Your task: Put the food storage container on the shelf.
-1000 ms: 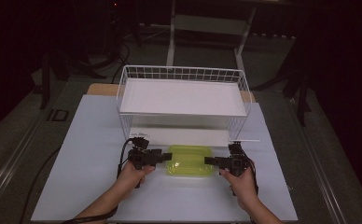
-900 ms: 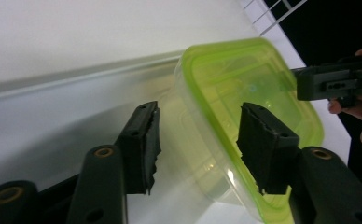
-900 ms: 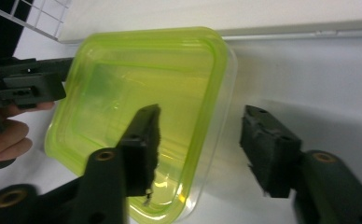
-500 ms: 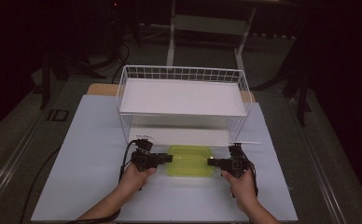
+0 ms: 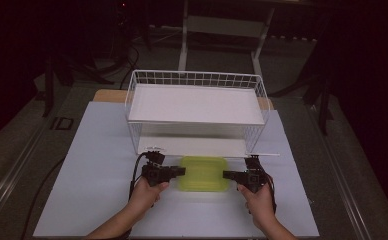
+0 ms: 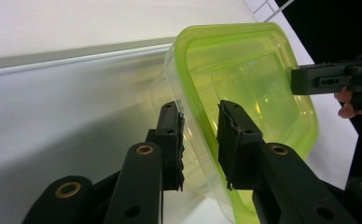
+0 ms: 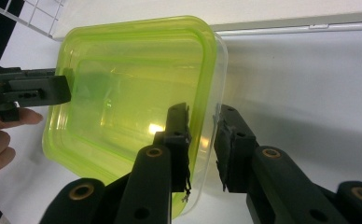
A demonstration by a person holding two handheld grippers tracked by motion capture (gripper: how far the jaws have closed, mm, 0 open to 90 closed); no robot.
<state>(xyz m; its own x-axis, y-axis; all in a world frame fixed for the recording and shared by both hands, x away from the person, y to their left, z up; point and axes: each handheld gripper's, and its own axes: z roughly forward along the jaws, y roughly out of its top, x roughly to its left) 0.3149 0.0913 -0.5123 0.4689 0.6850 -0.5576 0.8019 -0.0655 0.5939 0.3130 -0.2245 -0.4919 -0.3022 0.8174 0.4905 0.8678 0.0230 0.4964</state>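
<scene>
A clear plastic container with a yellow-green lid (image 5: 204,173) sits on the white table just in front of the wire shelf. My left gripper (image 5: 182,171) holds its left edge. In the left gripper view the jaws (image 6: 200,109) have just been closing, one pad on the lid (image 6: 244,79) and one on the clear wall. My right gripper (image 5: 227,175) holds the opposite edge. In the right gripper view its jaws (image 7: 202,112) have also just been closing over the lid's rim (image 7: 123,93). Each gripper view shows the other gripper at the far edge.
A white wire shelf (image 5: 197,80) with a flat white deck stands directly behind the container, its lower level opening toward me. The white table board (image 5: 97,150) spreads to both sides. Dark floor and table legs lie beyond the far edge.
Both pairs of jaws have narrowed onto the container's left and right edges. The hands have stayed where they were.
</scene>
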